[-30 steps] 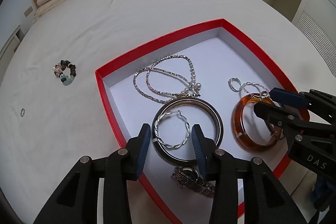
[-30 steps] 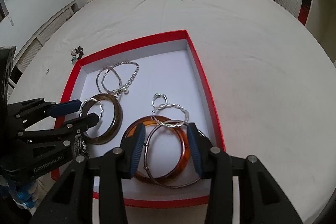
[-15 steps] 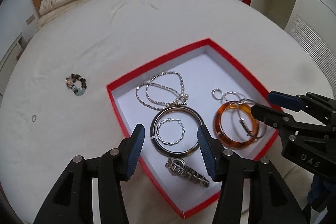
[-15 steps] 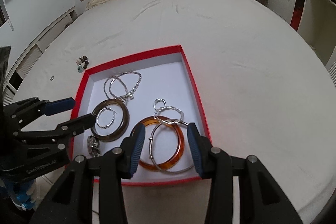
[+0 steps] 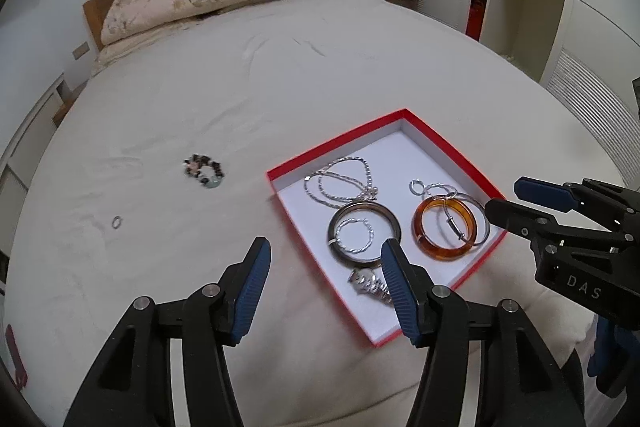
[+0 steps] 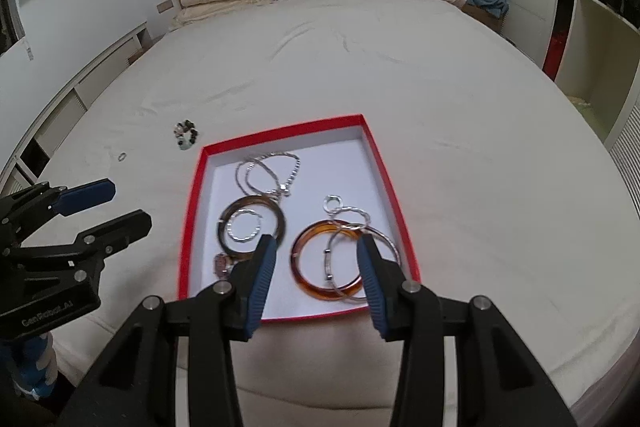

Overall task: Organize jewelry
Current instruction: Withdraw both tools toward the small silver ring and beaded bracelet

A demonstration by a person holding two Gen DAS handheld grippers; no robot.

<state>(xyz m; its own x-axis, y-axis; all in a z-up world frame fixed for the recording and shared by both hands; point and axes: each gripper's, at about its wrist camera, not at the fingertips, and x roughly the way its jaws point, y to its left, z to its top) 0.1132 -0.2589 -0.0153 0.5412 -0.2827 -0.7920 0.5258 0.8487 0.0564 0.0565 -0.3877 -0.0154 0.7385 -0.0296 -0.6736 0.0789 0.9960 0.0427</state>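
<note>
Markings: "DAS" on the right gripper [image 5: 516,205] body; "GenRobot_AI" on the left gripper [image 5: 324,285].

Shallow red-rimmed white box [image 6: 192,203] lies under both grippers, holding:
- one amber bangle [image 6: 308,279]
- one dark brown bangle [image 6: 280,217]
- one silver chain necklace [image 6: 260,171]

On the cream bedsheet [image 6: 460,155], ahead-left of the left gripper:
- one dark beaded bracelet [image 5: 204,171]
- one small ring [image 5: 116,222]

Left jaws are opening, nothing between; right jaws part-open, empty.

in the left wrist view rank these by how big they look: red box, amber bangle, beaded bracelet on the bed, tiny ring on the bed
1. red box
2. amber bangle
3. beaded bracelet
4. small ring

No close calls; the bracelet and the ring lie no nearer the camera than the bangle.
</note>
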